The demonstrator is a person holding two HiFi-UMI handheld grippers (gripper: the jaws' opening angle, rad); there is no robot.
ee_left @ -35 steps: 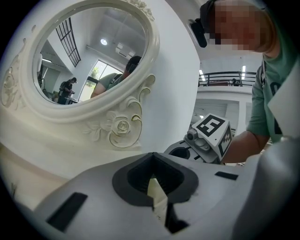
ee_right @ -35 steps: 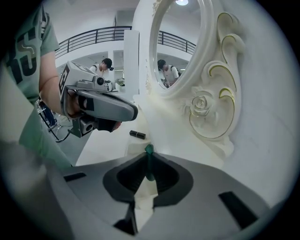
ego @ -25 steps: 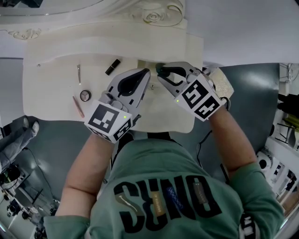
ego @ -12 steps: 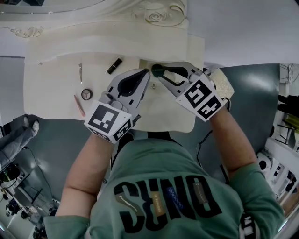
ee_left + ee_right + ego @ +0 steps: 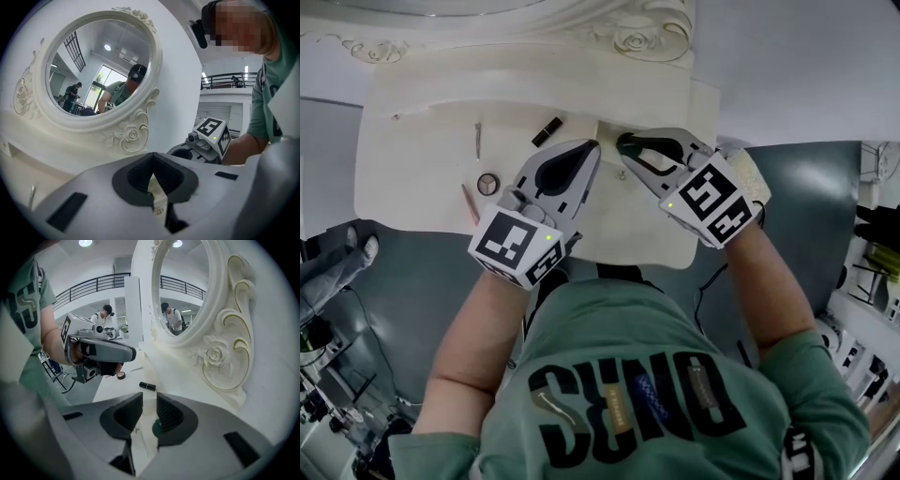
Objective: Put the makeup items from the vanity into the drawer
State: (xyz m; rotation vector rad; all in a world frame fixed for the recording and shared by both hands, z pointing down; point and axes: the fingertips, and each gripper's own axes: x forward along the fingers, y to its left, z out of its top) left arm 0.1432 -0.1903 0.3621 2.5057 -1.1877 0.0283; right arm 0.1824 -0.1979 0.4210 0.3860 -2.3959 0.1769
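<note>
On the cream vanity top (image 5: 422, 178) lie a black lipstick (image 5: 547, 131) (image 5: 147, 386), thin metal tweezers (image 5: 477, 139), a round compact (image 5: 488, 183) (image 5: 121, 375) and a pink pencil (image 5: 471, 202). My left gripper (image 5: 593, 147) (image 5: 151, 157) hovers right of them, its tips together and nothing in it. Facing it tip to tip, my right gripper (image 5: 625, 151) (image 5: 149, 399) has a narrow gap between jaws that are closing. A small dark green round thing (image 5: 625, 142) (image 5: 157, 428) sits at its tip beside one pad; whether the pad touches it is unclear.
An oval mirror (image 5: 98, 65) in a carved frame stands at the back of the vanity. A small gold knob (image 5: 621, 174) (image 5: 159, 211) shows below the gripper tips. Grey floor (image 5: 422, 281) surrounds the vanity, and my own body stands at its front edge.
My right gripper and the green thing at its tip have drifted slightly left, toward the lipstick and the left gripper. The left gripper has stayed where it was.
</note>
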